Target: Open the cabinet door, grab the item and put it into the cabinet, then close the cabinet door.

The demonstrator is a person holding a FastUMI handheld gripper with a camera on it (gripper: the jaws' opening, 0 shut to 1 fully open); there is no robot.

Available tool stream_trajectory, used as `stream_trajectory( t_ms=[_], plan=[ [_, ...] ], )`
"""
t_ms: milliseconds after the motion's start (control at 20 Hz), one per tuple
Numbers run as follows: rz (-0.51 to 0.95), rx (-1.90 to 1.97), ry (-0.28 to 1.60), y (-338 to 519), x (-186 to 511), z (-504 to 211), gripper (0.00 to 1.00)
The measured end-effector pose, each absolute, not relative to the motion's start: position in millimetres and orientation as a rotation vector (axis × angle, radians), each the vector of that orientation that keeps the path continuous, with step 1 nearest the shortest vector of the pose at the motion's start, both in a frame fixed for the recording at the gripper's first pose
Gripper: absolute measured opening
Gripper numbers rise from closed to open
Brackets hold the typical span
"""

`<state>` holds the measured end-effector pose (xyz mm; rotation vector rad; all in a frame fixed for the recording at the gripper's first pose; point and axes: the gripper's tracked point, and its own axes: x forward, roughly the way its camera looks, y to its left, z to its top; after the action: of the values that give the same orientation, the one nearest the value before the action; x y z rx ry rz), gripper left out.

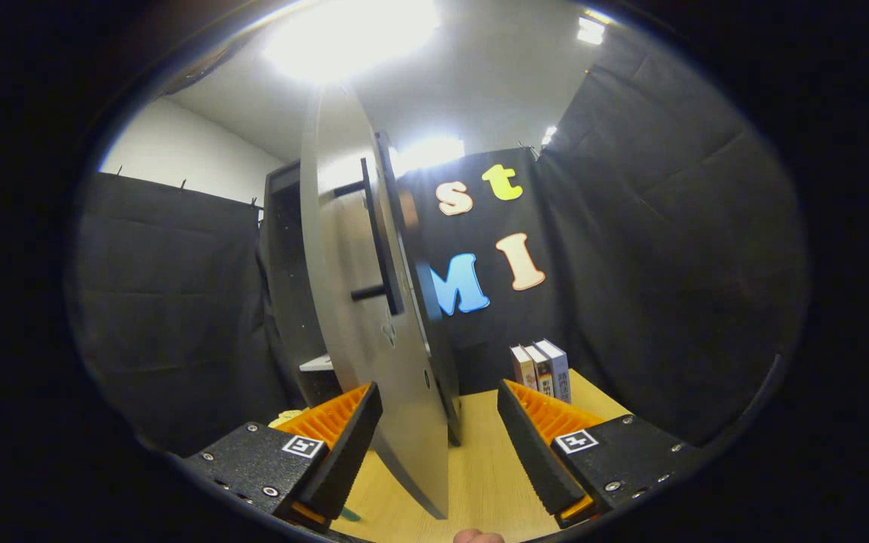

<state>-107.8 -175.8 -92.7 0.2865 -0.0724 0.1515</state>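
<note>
Cabinet door (363,317) ajar — edge between fingers | claw (442,445) released | books (541,371) beyond

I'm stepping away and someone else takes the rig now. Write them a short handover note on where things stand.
Hand-held gripper: fingers open, holding nothing, straddling the edge of the grey cabinet door.
The door stands swung open, its black bar handle just beyond the fingers; the dark cabinet with a white shelf is behind it.
Three upright books stand on the wooden table.
Done: door open. Left: grab item, place inside, close the door.

Print on the book spines (541,369) is unreadable.
</note>
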Motion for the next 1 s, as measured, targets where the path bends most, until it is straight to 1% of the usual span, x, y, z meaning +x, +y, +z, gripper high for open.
stream_trajectory(
  t_ms=[100,250,500,750,1000],
  plan=[
    [0.111,0.255,-0.025,-163.9,-120.0,-131.9,0.95],
    [0.097,0.217,0.007,-120.0,-133.3,-187.6,0.95],
    [0.181,0.165,0.142,-8.7,-149.5,-294.6,0.95],
    [0.208,0.137,0.198,64.2,-117.7,-348.4,0.96],
    [0.18,0.147,0.201,90.2,-84.6,-370.1,0.96]
  ],
)
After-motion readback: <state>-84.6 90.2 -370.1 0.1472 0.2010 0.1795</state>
